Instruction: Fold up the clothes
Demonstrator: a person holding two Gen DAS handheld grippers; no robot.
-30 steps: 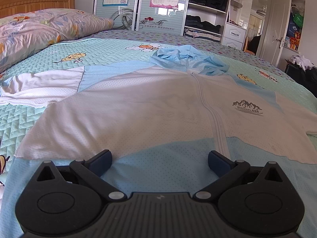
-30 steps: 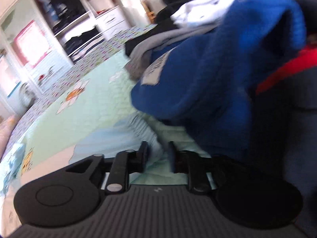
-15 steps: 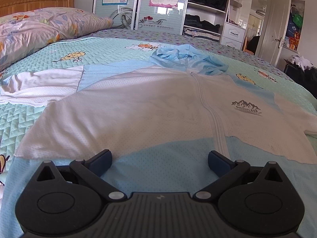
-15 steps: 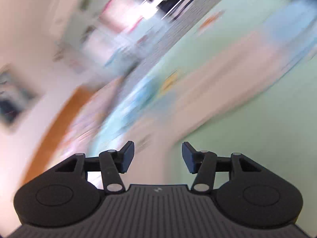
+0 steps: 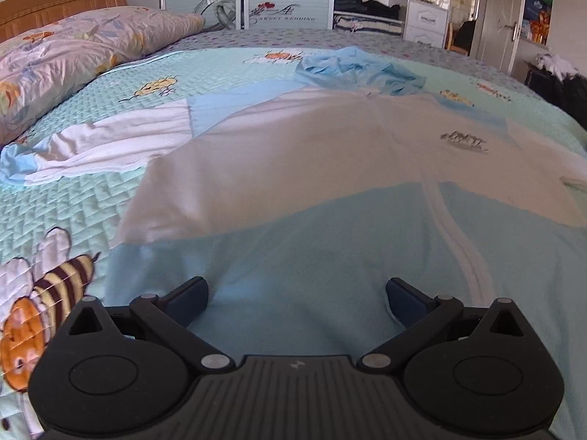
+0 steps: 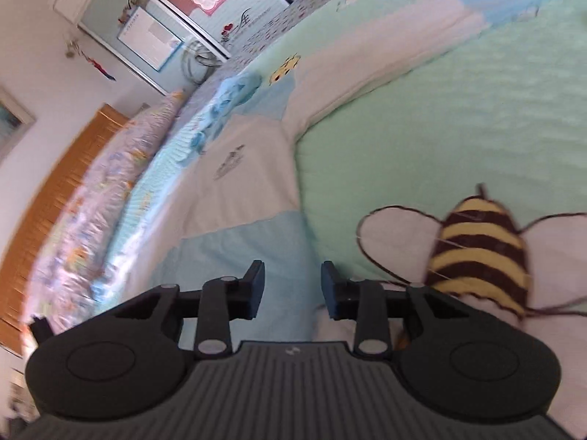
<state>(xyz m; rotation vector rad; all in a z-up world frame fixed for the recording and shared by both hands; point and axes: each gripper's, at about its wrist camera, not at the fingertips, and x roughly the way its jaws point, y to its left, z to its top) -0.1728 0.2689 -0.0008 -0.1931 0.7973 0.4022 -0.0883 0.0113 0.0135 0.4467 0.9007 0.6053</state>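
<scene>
Jacket [image 5: 293, 168]: spread flat, front up, on the bed [image 5: 220, 69], hood [image 5: 359, 69] at the far end, sleeves out sideways.
Handling: likely thin, light, limp mesh.
Hold: hem corners or sleeve cuffs.
Left gripper [image 5: 296, 295]: fingers wide apart over the hem, empty.
Right gripper [image 6: 292, 286]: fingers parted at the hem's corner, empty.

Left wrist view: low over jacket [image 5: 312, 168] hem, facing headboard [image 5: 62, 5]. Right wrist view: tilted, close at hem corner. Both share jacket, pillow [image 6: 110, 183], wardrobe.
</scene>
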